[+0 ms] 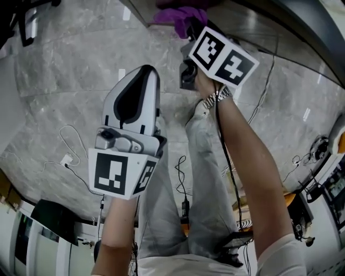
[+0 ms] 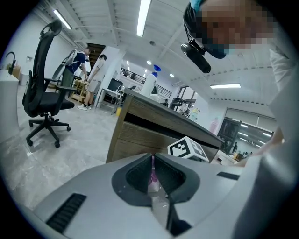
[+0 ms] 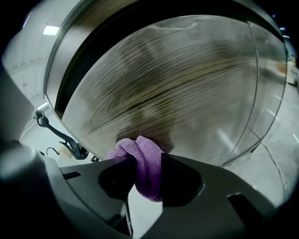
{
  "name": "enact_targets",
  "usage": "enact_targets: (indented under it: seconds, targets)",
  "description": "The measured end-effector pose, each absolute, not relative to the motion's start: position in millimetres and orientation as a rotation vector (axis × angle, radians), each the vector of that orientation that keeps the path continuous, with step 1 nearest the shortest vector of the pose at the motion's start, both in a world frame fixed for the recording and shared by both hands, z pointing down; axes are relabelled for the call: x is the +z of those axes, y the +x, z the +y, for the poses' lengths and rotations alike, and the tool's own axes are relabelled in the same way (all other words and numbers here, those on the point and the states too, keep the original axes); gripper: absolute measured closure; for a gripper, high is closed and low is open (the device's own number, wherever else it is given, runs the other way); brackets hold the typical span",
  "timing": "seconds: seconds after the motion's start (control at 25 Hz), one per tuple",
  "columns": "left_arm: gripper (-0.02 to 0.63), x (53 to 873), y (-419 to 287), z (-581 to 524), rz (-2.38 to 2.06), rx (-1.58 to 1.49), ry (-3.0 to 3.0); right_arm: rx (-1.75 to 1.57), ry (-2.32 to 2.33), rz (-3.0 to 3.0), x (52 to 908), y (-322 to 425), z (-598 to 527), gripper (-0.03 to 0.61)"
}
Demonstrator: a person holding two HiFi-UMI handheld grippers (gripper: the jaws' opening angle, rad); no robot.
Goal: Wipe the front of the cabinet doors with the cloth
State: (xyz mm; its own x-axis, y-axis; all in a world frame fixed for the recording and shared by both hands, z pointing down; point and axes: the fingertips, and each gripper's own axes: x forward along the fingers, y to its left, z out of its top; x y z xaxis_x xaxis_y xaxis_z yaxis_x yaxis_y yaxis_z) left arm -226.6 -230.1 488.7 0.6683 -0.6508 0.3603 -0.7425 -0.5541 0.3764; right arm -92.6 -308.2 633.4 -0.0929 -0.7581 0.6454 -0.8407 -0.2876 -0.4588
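Observation:
My right gripper [image 3: 145,164] is shut on a purple cloth [image 3: 145,161], which bulges out past the jaws and presses against the wood-grain cabinet door [image 3: 177,88]. From the head view, the right gripper [image 1: 190,31] reaches up to the cabinet [image 1: 253,21] at the top, with the cloth [image 1: 180,15] bunched against it. My left gripper [image 1: 142,71] hangs lower left, away from the cabinet, over the floor. In the left gripper view its jaws [image 2: 153,162] are closed together and point towards the cabinet's side [image 2: 149,133].
Cables [image 1: 70,159] lie on the grey marble floor [image 1: 64,64]. A black office chair [image 2: 44,98] stands to the left, with people [image 2: 88,79] far behind it. Desk gear [image 1: 329,172] crowds the right edge. The person's legs [image 1: 199,178] stand below the grippers.

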Motion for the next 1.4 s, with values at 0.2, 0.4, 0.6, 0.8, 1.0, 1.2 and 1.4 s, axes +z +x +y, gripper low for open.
enact_targets:
  seconds: [0.2,0.4,0.6,0.8,1.0,1.2,1.4]
  targets:
    - [0.591,488.7,-174.1,-213.1,-1.019,0.244,2.402,1.314,2.093,-1.755,638.6,-26.8,-280.4,0.437]
    - [0.591,489.8,-129.7,-199.3,-0.963,0.261,2.426,1.305,2.147,-1.681,645.5,37.1,-256.4,0.437]
    - [0.591,496.2,-98.6,-188.8,-0.938,0.271,2.427,1.262,2.154,-1.639,654.8,86.9,-239.5,0.437]
    - [0.591,500.8,-86.1,-182.8,-0.914,0.267,2.424,1.229,2.192,-1.582,658.4,119.3,-227.8,0.437]
    - [0.591,512.9,-107.5,-185.2,-0.903,0.266,2.401,1.260,2.273,-1.525,664.6,113.1,-213.6,0.437]
    - [0.591,521.3,-141.4,-204.1,-0.908,0.273,2.380,1.359,2.156,-1.542,692.0,35.9,-210.3,0.438]
    - [0.591,532.1,-191.7,-231.1,-0.913,0.301,2.386,1.486,2.036,-1.589,726.8,-69.5,-233.0,0.437]
